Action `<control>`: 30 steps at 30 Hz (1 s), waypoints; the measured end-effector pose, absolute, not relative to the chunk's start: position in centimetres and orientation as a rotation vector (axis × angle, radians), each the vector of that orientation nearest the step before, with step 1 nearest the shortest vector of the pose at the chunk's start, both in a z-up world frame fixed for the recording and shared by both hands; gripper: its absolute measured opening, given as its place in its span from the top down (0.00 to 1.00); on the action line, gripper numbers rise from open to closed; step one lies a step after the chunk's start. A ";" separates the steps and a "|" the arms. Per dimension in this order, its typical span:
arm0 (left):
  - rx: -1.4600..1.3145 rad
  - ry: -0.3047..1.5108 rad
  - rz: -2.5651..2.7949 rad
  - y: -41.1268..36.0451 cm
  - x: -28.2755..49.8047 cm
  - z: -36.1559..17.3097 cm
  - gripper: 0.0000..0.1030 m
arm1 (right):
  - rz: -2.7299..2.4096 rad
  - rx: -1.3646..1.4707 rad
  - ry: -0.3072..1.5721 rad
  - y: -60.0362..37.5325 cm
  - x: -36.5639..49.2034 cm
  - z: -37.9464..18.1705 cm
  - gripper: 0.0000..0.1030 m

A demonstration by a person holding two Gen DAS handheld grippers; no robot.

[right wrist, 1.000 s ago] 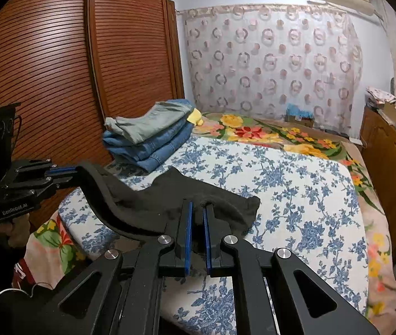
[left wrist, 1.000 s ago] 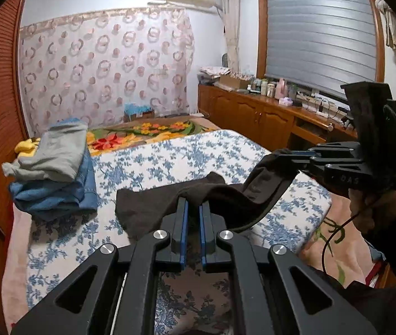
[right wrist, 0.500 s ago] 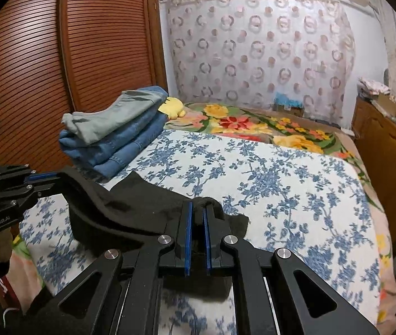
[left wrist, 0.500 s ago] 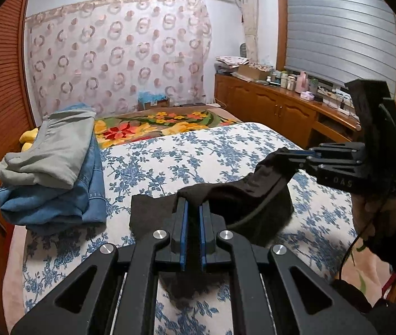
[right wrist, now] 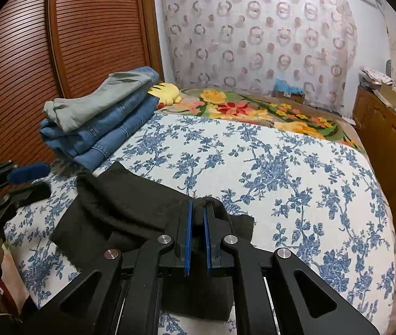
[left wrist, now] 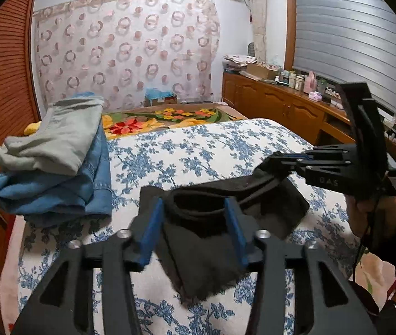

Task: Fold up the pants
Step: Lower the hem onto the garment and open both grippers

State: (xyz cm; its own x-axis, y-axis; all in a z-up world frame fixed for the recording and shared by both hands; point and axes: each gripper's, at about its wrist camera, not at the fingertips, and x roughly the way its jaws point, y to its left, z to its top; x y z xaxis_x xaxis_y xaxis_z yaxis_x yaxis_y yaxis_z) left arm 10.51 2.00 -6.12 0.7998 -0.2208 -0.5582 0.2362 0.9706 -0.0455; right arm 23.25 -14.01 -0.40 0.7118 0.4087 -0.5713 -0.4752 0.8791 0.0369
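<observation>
The black pants [left wrist: 212, 240] lie folded on the blue-flowered bedspread [left wrist: 198, 150] near its front edge; they also show in the right wrist view [right wrist: 119, 209]. My left gripper [left wrist: 195, 223] is open, its blue pads either side of a raised black fold without gripping it. My right gripper [right wrist: 196, 220] is shut on a fold of the pants at their right end; it shows in the left wrist view [left wrist: 281, 164]. The left gripper shows open at the left of the right wrist view [right wrist: 27, 181].
A stack of folded jeans and grey trousers [left wrist: 52, 153] lies at the bed's left side by the brown slatted wardrobe [right wrist: 58, 42]. A floral blanket [right wrist: 253, 111] covers the far end. Wooden cabinets [left wrist: 281, 109] run along the right wall.
Both grippers lowered the pants onto the bed. My left gripper opened and let go of the fabric. The right gripper stays shut on it.
</observation>
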 end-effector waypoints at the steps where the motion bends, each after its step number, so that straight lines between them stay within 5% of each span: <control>1: 0.025 0.604 -0.244 2.1 10.5 -6.3 0.46 | 0.489 -0.120 0.603 -13.9 23.2 -0.4 0.93; 4: -0.012 0.634 -0.256 2.7 10.7 -7.1 0.24 | 0.491 -0.119 0.600 -13.7 23.6 -0.6 0.93; 14: -0.052 0.684 -0.217 3.6 11.1 -8.7 0.24 | 0.504 -0.081 0.598 -13.9 25.1 -0.6 0.92; 17: -0.057 0.691 -0.220 3.6 11.1 -8.9 0.24 | 0.492 -0.073 0.592 -14.1 25.4 -0.6 0.86; 19: -0.051 0.696 -0.221 3.4 11.0 -9.1 0.24 | 0.483 -0.066 0.594 -14.3 25.5 -0.6 0.65; 21: -0.051 0.702 -0.215 3.4 11.1 -9.2 0.24 | 0.470 -0.061 0.593 -14.7 25.5 -0.6 0.54; 30: -0.049 0.708 -0.194 3.8 10.4 -9.4 0.24 | 0.467 -0.079 0.634 -17.5 22.4 -1.0 0.54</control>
State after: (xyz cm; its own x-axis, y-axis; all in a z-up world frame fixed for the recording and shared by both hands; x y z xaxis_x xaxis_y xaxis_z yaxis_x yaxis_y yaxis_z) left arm 10.42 3.78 -9.42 0.7424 -0.1936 -0.6413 0.1608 0.9808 -0.1100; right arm 22.39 -17.46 -0.99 0.7054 0.3961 -0.5877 -0.4438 0.8934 0.0694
